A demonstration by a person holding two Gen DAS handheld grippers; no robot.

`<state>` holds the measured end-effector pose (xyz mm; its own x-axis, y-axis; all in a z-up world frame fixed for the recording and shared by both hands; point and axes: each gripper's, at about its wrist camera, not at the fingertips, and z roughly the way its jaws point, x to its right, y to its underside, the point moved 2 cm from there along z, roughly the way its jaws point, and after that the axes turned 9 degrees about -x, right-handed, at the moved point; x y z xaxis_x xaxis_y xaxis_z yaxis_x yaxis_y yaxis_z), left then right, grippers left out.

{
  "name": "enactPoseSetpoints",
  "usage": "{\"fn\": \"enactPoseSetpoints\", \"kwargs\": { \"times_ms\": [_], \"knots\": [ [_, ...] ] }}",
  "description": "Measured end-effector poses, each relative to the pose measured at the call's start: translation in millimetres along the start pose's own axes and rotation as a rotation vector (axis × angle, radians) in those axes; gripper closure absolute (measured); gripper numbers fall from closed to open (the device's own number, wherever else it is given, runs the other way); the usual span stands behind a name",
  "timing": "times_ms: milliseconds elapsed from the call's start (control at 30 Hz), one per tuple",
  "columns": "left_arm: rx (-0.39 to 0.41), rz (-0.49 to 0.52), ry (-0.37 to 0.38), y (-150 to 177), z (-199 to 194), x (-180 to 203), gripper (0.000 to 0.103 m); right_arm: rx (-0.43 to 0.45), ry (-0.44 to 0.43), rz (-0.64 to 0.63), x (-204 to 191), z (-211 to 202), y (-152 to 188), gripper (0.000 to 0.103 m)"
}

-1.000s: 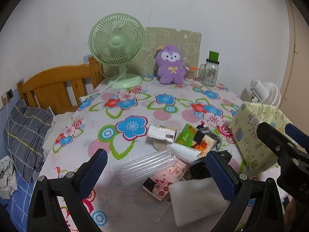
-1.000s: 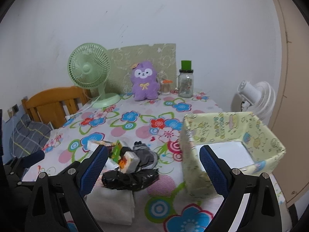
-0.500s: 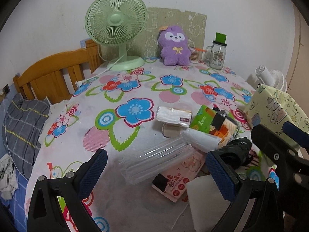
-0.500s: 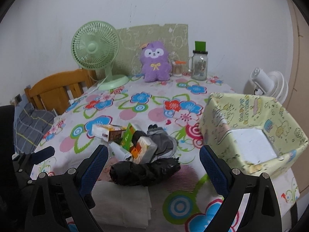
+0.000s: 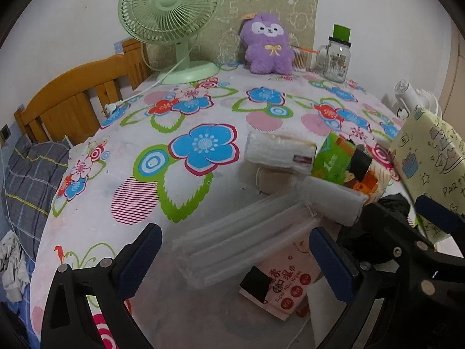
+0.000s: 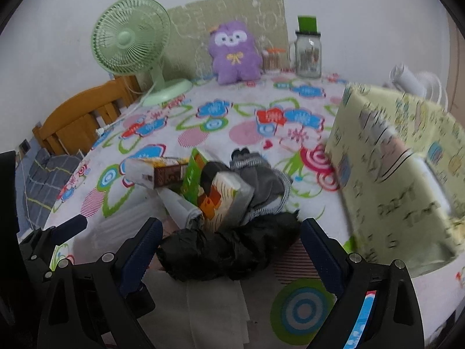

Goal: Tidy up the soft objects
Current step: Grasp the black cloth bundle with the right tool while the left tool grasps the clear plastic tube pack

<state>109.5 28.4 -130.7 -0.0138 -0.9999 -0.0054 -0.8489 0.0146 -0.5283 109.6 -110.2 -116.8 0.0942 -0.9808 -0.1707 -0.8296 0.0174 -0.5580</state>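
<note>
- A plain white wall [image 5: 87,5] stands at the far side.
- A table with a flowered cloth [image 5: 203,145] fills the middle.
- A wooden chair back [image 5: 72,104] stands left.
- A tan door edge [image 5: 453,67] shows far right.

A yellow paper box [image 6: 398,180] is blocking the right; the flowery tabletop [image 5: 96,203] is lying bare on the left.

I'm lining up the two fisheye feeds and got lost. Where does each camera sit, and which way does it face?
Left wrist: on the left gripper, facing the clear plastic pack; its open fingers and the right gripper show.
Right wrist: on the right gripper, facing the black bundle; its open fingers show.
Shared: green fan, purple plush, yellow box.
</note>
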Motion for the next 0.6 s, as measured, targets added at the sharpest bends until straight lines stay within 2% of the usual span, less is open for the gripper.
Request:
{"fn": "enactPoseSetpoints", "kwargs": {
  "times_ms": [133, 367, 433, 500, 600],
  "knots": [
    [-0.021, 0.026, -0.006, -1, 8, 4, 0.001, -0.022, 0.008, 0.001, -1, 10, 0, 0.006],
    [-0.014, 0.053, 0.009, -5, 14, 7, 0.001, -0.034, -0.007, 0.026, 2, 16, -1, 0.007],
    [-0.011, 0.061, 0.018, -6, 14, 8, 0.008, -0.035, -0.010, 0.018, 1, 17, -2, 0.011],
    [-0.014, 0.075, 0.052, -6, 13, 11, 0.025, -0.037, -0.023, 0.018, 1, 18, -3, 0.015],
    [-0.015, 0.097, 0.103, -6, 10, 18, 0.044, -0.039, -0.030, 0.015, 0, 17, -4, 0.021]
  ]
}}
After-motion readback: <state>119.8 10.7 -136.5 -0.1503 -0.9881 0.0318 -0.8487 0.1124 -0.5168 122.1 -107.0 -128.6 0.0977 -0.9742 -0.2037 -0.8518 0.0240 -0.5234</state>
